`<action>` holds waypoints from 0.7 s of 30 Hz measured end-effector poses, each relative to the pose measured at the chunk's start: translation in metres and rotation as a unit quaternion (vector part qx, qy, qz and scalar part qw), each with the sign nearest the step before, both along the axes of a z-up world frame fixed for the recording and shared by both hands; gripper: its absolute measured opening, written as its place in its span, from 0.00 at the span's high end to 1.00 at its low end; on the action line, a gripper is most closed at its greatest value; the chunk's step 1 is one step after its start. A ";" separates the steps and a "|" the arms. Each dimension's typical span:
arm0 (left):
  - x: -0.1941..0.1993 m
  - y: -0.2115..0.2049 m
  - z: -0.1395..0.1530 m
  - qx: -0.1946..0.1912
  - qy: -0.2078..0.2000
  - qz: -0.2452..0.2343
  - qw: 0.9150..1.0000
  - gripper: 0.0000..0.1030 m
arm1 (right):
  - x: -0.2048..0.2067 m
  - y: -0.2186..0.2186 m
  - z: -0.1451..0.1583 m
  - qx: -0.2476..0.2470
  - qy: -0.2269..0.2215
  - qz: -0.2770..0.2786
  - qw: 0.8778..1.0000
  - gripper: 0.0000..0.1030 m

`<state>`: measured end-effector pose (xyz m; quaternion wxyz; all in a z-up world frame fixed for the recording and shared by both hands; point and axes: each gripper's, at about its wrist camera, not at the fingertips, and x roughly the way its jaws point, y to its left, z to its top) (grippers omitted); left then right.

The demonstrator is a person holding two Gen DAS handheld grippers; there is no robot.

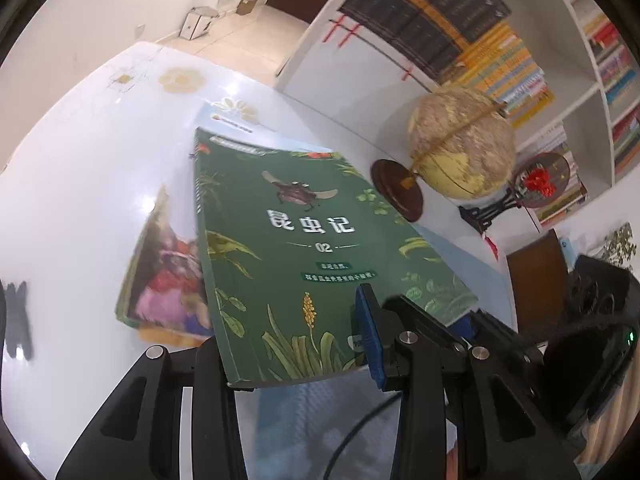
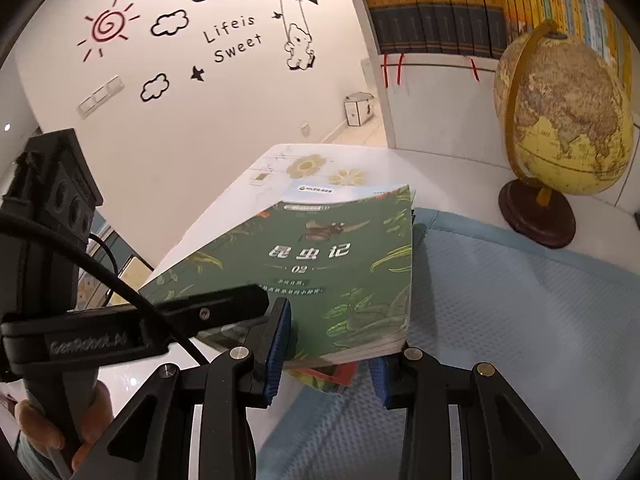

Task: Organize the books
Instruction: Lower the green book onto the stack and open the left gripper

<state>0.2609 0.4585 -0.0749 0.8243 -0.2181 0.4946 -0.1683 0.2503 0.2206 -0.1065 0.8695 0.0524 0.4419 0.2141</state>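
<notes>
Black linkage-arm grippers point(image 2: 328, 364) with blue ribbed pads point(image 2: 276, 344), silver screws point(image 2: 240, 353), black cable point(image 2: 120, 288).

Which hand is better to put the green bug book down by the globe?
Probably right. The right gripper clamps the green insect-cover paperback book over the light blue mesh mat, nearer the yellow globe on its brown base; the left gripper holds the side farther away.

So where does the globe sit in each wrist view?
Left wrist: globe at the right, above the green book.
Right wrist: globe at the far right edge, on the table beside the blue mat.
Shared landmark: the green book, centre in both.
</notes>
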 end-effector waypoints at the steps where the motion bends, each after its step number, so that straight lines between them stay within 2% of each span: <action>1: 0.003 0.005 -0.003 -0.003 0.004 0.000 1.000 0.66 | 0.002 0.004 -0.001 0.000 0.002 -0.003 1.000 0.67; 4: 0.010 0.017 -0.012 -0.005 0.027 0.001 1.000 0.66 | 0.003 0.011 -0.008 0.002 0.012 -0.014 1.000 0.67; 7: 0.009 0.027 -0.017 0.010 0.034 0.005 0.999 0.62 | 0.003 0.016 -0.014 0.002 0.021 -0.022 1.000 0.67; 10: 0.006 0.045 -0.023 0.010 0.047 0.034 0.998 0.61 | 0.008 0.017 -0.021 0.004 0.040 -0.020 0.999 0.67; 15: -0.005 0.067 -0.024 0.010 0.045 0.082 0.996 0.61 | 0.005 0.025 -0.030 -0.003 0.062 0.020 0.998 0.67; 16: -0.008 0.069 -0.023 0.012 0.042 0.089 0.995 0.61 | 0.003 0.027 -0.033 -0.004 0.068 0.032 0.997 0.64; 19: -0.019 0.062 -0.019 0.022 0.039 0.093 0.995 0.61 | -0.005 0.022 -0.040 -0.017 0.078 0.075 0.994 0.63; 21: -0.027 0.053 -0.017 0.027 0.036 0.090 0.995 0.61 | -0.012 0.010 -0.039 -0.035 0.079 0.082 0.993 0.62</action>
